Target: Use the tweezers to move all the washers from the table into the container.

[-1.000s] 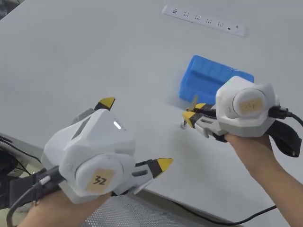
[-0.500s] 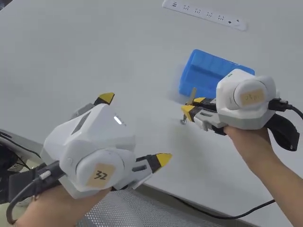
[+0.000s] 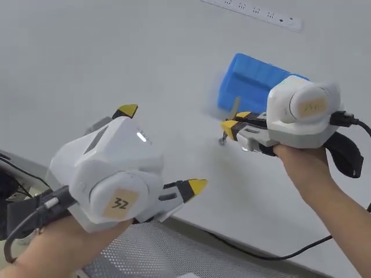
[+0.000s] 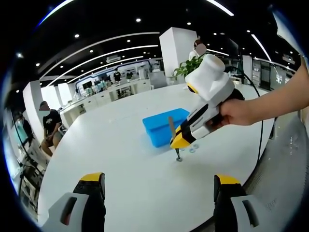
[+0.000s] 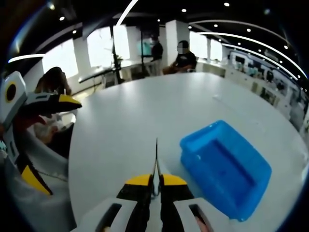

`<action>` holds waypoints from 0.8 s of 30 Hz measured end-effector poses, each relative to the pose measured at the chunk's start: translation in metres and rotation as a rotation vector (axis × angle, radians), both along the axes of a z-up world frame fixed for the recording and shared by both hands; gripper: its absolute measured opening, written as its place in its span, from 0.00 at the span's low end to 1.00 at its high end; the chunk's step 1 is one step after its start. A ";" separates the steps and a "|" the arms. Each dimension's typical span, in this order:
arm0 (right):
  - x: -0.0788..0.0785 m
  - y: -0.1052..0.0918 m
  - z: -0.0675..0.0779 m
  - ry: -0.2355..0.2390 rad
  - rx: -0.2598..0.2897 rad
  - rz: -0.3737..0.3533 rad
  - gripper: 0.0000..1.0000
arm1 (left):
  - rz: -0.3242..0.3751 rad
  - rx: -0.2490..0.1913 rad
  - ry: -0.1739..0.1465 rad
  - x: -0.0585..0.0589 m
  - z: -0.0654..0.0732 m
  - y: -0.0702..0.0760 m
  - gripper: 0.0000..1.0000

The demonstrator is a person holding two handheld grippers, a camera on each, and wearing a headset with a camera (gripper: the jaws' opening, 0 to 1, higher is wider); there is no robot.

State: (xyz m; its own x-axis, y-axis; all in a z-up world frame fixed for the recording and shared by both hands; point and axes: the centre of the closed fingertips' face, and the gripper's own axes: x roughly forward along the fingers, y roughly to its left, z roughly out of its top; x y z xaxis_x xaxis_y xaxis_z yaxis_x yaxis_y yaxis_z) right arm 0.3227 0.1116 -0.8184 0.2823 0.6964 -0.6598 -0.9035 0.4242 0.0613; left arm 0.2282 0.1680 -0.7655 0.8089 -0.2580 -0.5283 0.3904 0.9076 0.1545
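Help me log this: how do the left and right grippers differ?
The left gripper has its jaws spread wide, empty; the right gripper is shut on the tweezers. The left hangs at the near table edge; the right hovers beside the blue container. Both are white with yellow-tipped jaws.

This looks like a big open office hall. Far ahead of the left claw [image 4: 159,181], past the wide white surface [image 4: 111,159], there are rows of desks [image 4: 104,96], a thick white pillar [image 4: 176,48] and a green plant [image 4: 186,67]. Long curved lights [image 4: 116,48] cross the ceiling above. A person [image 4: 49,123] is off to the claw's left.
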 end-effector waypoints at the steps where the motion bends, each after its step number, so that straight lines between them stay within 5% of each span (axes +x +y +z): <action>1: -0.001 0.000 0.001 -0.001 0.000 0.000 0.02 | -0.002 0.001 0.001 0.000 0.000 0.000 0.95; 14: -0.002 -0.003 0.031 -0.016 0.052 -0.020 0.02 | -0.013 0.027 0.009 -0.001 -0.004 -0.001 0.95; 24: 0.018 0.000 0.052 -0.044 0.095 -0.046 0.02 | -0.014 0.028 0.016 -0.001 -0.005 -0.002 0.95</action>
State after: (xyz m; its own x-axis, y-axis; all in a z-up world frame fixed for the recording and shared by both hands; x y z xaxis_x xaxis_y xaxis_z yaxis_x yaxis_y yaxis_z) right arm 0.3405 0.1115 -0.7666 0.3428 0.7408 -0.5777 -0.8860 0.4594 0.0633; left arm 0.2277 0.1664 -0.7708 0.7968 -0.2538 -0.5484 0.4054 0.8975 0.1737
